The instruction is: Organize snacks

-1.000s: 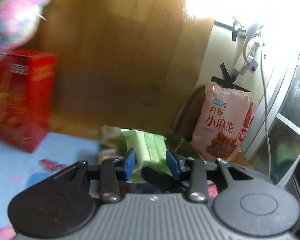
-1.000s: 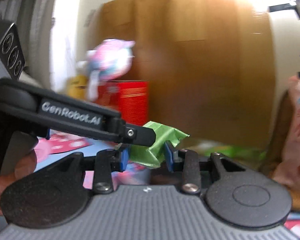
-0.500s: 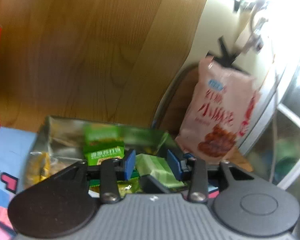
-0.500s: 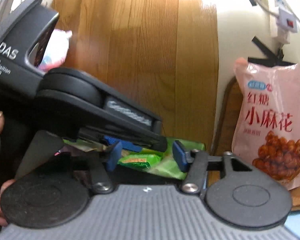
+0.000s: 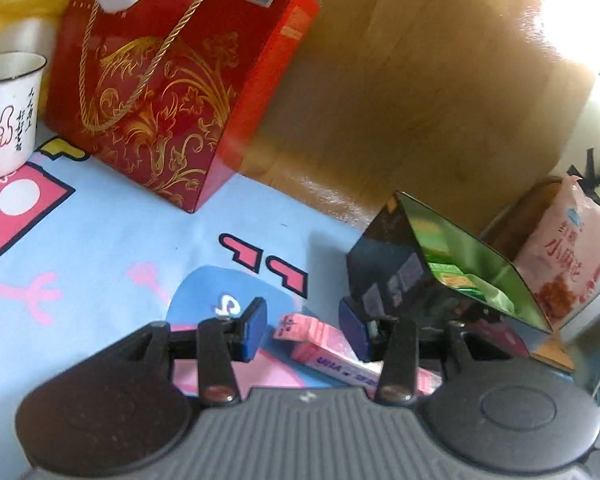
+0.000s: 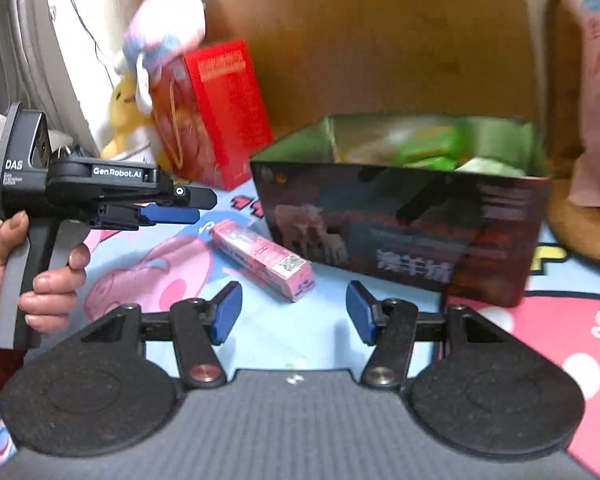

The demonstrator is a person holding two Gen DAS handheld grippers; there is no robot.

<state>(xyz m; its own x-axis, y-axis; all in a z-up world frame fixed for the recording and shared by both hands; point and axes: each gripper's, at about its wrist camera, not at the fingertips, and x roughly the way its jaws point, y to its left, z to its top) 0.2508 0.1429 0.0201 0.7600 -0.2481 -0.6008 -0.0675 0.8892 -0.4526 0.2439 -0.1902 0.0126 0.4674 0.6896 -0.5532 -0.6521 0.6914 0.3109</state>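
Where open tongs (image 5: pixel 306 330) hover: pink box (image 5: pixel 320 344).

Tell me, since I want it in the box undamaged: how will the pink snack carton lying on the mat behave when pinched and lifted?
The pink carton looks like a thin, long cardboard pack, so it is probably light and fairly stiff, though a hard pinch could dent it. Its flat sides suggest it will slide, not roll, on the mat. Gripped at one end, it may droop or twist.

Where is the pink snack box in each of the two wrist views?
Left wrist: the pink snack box lies low at center, on the cloth between the blue fingertips.
Right wrist: it lies left of center, on the cloth ahead of the fingers.
Shared landmark: the dark open box beside it.
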